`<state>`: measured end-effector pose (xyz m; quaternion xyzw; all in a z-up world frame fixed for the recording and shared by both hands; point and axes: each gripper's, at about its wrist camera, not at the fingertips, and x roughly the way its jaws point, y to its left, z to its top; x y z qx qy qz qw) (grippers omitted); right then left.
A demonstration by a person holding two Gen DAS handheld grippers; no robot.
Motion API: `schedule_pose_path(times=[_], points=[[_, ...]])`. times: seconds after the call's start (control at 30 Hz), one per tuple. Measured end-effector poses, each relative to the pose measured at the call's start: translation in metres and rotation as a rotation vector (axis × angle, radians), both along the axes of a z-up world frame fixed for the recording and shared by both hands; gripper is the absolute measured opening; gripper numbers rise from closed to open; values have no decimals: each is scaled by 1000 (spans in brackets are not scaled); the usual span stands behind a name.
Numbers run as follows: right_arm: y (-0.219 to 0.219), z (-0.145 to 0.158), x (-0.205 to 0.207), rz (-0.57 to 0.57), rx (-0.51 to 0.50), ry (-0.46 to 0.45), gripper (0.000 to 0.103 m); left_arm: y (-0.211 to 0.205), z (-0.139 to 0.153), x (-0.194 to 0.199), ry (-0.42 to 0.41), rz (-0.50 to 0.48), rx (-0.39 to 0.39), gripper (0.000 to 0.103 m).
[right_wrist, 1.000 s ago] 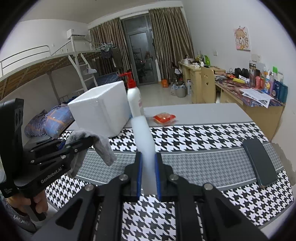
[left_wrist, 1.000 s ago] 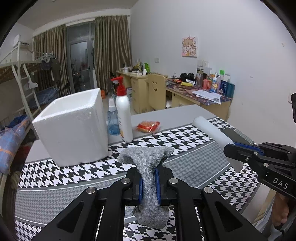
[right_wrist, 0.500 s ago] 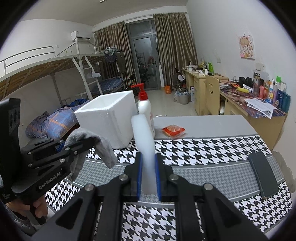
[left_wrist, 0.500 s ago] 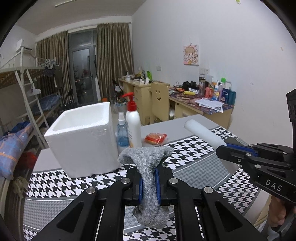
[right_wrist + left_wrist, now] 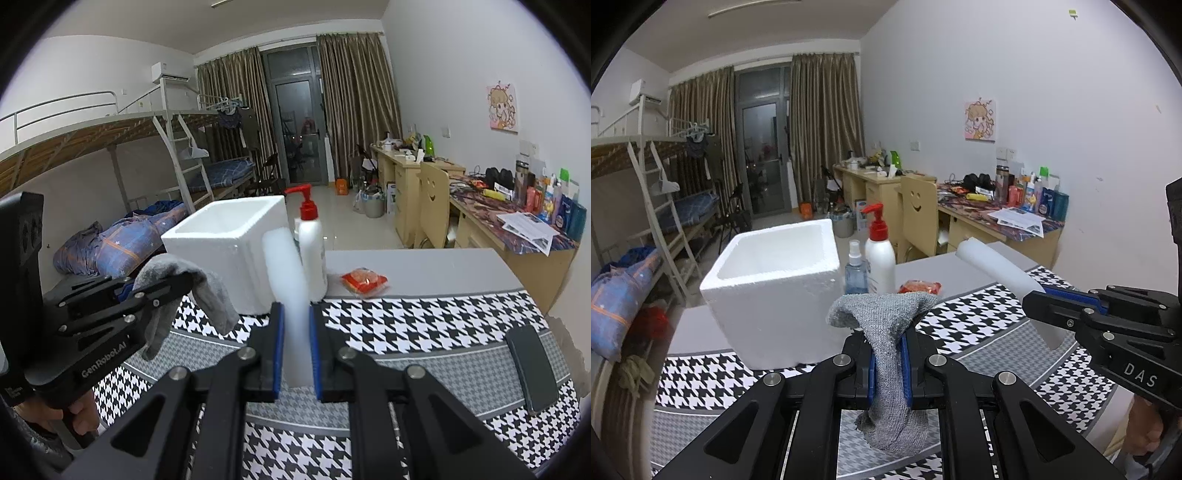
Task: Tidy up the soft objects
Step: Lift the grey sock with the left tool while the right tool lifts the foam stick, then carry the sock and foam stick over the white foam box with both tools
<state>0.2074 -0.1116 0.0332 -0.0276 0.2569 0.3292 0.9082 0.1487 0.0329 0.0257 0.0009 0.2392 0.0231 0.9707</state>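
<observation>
The jaws of the left gripper (image 5: 888,363) are clamped on a grey sock (image 5: 886,321), which droops over and below them. The jaws of the right gripper (image 5: 296,352) pinch a white foam cylinder (image 5: 288,284) that sticks out past their tips. Ahead of both, an open white foam box (image 5: 775,288) stands on the houndstooth-covered surface (image 5: 424,321), a white pump bottle (image 5: 312,251) just beside it.

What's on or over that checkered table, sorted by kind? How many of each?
Soft things held in the hand-held grippers: 2 (grey sock, white foam roll)
Bottles: 2 (white pump bottle, small blue spray bottle)
Foam boxes: 1
Red snack packets: 1
Black phones: 1
Total: 7
</observation>
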Motion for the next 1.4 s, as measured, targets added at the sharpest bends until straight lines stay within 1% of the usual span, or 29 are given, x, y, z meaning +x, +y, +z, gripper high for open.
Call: schedule_pose_path(times=[0.73, 1.13, 1.4], points=[[48, 23, 13, 31, -17, -17, 16, 38, 33, 2, -87, 47, 31, 11], [69, 35, 18, 39, -32, -22, 16, 55, 46, 10, -105, 79, 36, 11], [83, 44, 23, 51, -37, -20, 16, 69, 56, 20, -107, 100, 26, 11]])
